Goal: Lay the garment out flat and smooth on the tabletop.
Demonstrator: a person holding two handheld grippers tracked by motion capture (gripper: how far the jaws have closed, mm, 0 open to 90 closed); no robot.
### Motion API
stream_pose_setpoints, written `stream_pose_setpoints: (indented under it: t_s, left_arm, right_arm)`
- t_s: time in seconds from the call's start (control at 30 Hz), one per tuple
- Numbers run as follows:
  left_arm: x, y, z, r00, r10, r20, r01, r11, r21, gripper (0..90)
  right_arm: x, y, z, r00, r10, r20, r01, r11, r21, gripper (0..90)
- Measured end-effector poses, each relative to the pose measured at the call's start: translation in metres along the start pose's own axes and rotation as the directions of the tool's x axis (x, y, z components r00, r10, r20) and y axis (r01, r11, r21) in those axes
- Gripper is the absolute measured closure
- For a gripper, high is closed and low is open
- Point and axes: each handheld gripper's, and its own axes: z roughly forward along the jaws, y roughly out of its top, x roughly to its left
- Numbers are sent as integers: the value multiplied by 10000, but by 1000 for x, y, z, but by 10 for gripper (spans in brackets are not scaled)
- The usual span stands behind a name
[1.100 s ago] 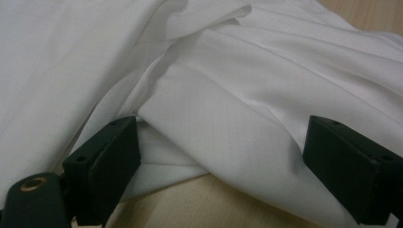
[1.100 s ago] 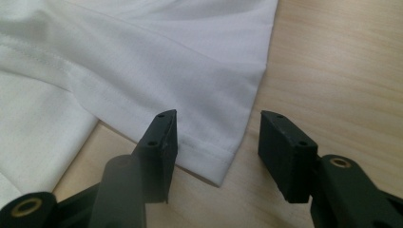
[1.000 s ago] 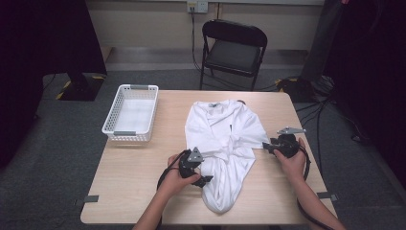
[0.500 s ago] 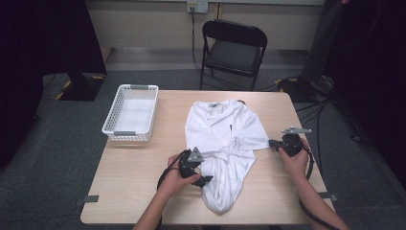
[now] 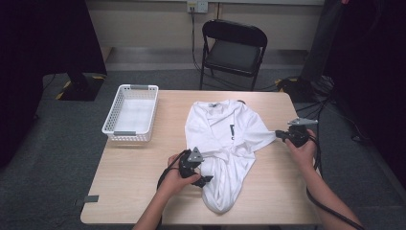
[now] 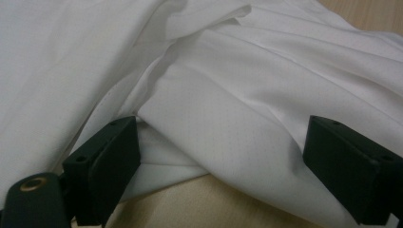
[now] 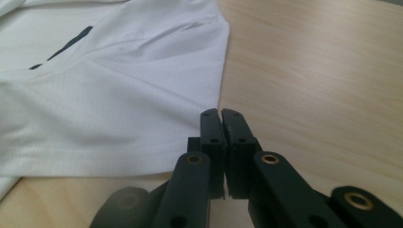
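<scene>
My right tongs (image 7: 221, 114) are clamped together on the hem corner of the white shirt's (image 5: 225, 143) sleeve; they have just closed, and in the right gripper view the sleeve edge runs straight into the pinch, though whether much cloth sits between the pads I cannot tell. My left tongs (image 6: 218, 156) stand wide apart, flat against the tabletop (image 5: 143, 172), with a thick fold of the shirt lying between the two pads and touching neither firmly. In the high view the left tongs (image 5: 198, 175) sit at the shirt's lower left side, the right tongs (image 5: 280, 136) at its right sleeve tip, the sleeve drawn out taut toward them. The shirt lies spread in the middle of the tabletop, collar toward the far edge, its bunched lower end near the front edge. To the right of the sleeve there is bare wood up to the table's right edge. On the left, bare wood separates the shirt from a white basket (image 5: 115, 125) at the far left corner. A black chair (image 5: 232, 50) stands beyond the far edge.
</scene>
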Motion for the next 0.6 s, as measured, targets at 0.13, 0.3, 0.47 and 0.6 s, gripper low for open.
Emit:
stream_pose_setpoints:
  t_s: [0.13, 0.3, 0.47, 0.6]
  left_arm:
    - [0, 0, 0, 10000, 9, 23, -9, 10000, -6, 115]
    - [0, 0, 0, 10000, 9, 37, -9, 10000, -12, 115]
    - [1, 0, 0, 10000, 17, 53, -17, 10000, -8, 115]
    - [1, 0, 0, 10000, 4, 56, -4, 10000, -11, 115]
  right_arm:
    - [-15, 6, -4, 9992, 145, 366, -140, 9998, -139, 887]
    - [-33, 12, -8, 9966, 156, 810, -150, 9999, -78, 887]
    - [-47, 16, -10, 9947, 183, 1015, -173, 9998, -107, 887]
    - [-53, 14, -9, 9929, 220, 1171, -217, 9998, -35, 887]
